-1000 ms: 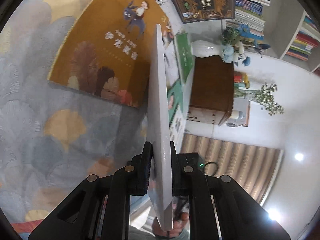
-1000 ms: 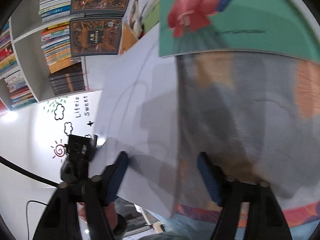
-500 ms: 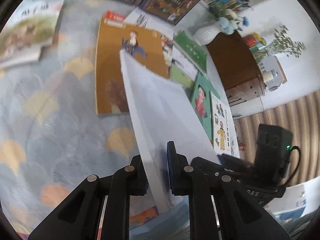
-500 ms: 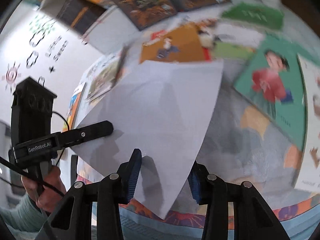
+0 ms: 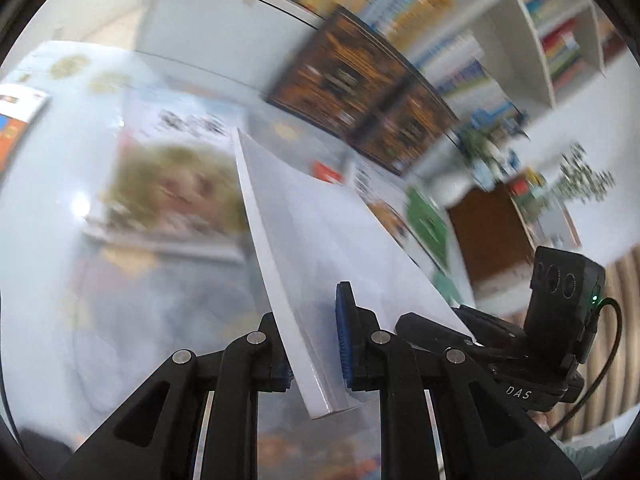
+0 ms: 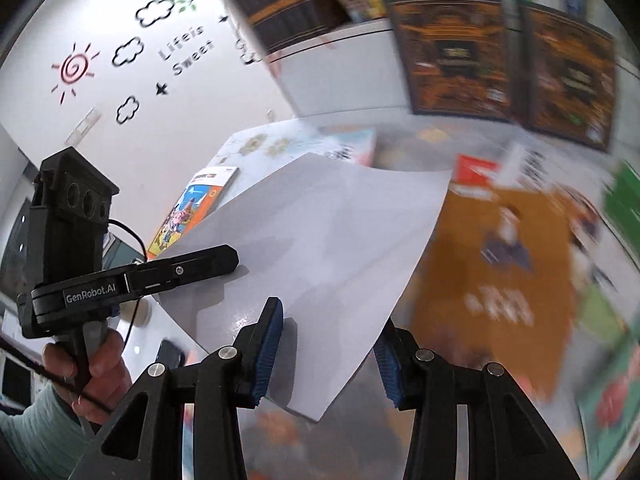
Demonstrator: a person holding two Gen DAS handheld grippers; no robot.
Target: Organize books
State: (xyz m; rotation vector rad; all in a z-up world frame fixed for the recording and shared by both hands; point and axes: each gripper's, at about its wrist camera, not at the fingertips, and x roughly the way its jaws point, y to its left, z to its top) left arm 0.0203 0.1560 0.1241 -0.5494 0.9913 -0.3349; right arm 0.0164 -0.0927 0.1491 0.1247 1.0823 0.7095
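Note:
A thin white book [image 5: 320,240] hangs in the air above the patterned carpet, its blank cover tilted. My left gripper [image 5: 312,340] is shut on the book's near edge, a blue pad on each side. In the right wrist view the same white book [image 6: 320,240] shows its flat face, and the left gripper [image 6: 216,260] holds its left edge with a hand below it. My right gripper [image 6: 326,344] straddles the book's lower corner; I see no pad pinching the cover. The right gripper [image 5: 424,322] also shows in the left wrist view, beside the book's right edge.
Two dark brown books [image 6: 452,56] lean against the white bookcase [image 5: 560,40]. An orange book [image 6: 500,260], a colourful book [image 6: 192,208], a green book [image 5: 428,220] and a picture book [image 5: 172,188] lie on the carpet. A brown cabinet [image 5: 492,240] stands at right.
Both grippers have risen and rolled, lifting the white book off the carpet toward the bookcase. The left grip stays shut on it. The right jaws stand narrower than a second ago.

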